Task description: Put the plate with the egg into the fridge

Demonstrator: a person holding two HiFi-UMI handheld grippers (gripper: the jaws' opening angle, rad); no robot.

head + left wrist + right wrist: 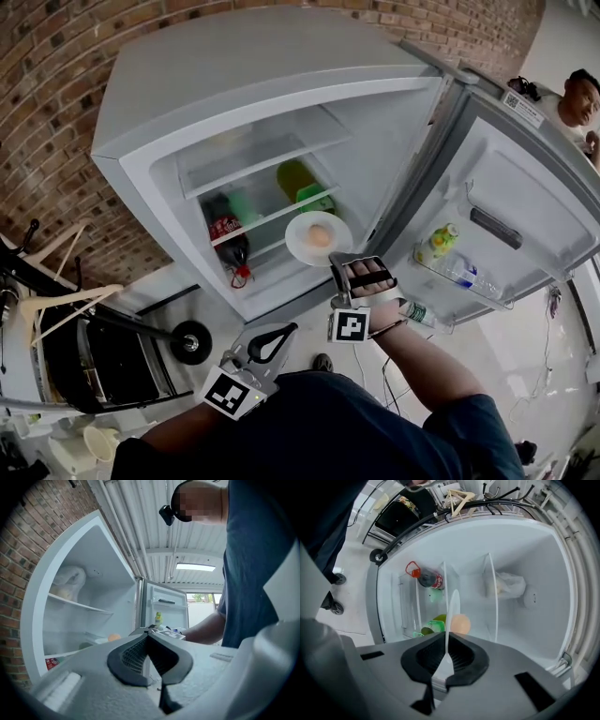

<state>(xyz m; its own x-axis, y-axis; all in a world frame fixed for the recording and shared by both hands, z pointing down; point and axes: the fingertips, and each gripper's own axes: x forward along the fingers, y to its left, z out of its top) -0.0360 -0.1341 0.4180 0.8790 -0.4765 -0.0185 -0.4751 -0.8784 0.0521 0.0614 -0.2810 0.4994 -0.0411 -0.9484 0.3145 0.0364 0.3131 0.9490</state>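
Observation:
The fridge [187,103] stands open. A white plate [305,246] carrying a tan egg [319,236] hovers at the front of the middle shelf. My right gripper [349,266] is shut on the plate's near rim. In the right gripper view the plate [453,606] shows edge-on, pinched between the jaws [446,657], with the egg [461,624] beside it and the fridge shelves behind. My left gripper [281,335] hangs lower, in front of my body, shut with nothing in it. Its own view shows its closed jaws [149,643] pointing at the open fridge.
Inside the fridge are a cola bottle [228,236], a yellow-green bottle [294,177], a green tub [316,196] and a white bag [509,583]. The open door [506,187] at right holds bottles [439,242]. A person [579,101] stands behind it. A cart with hangers [66,319] sits left.

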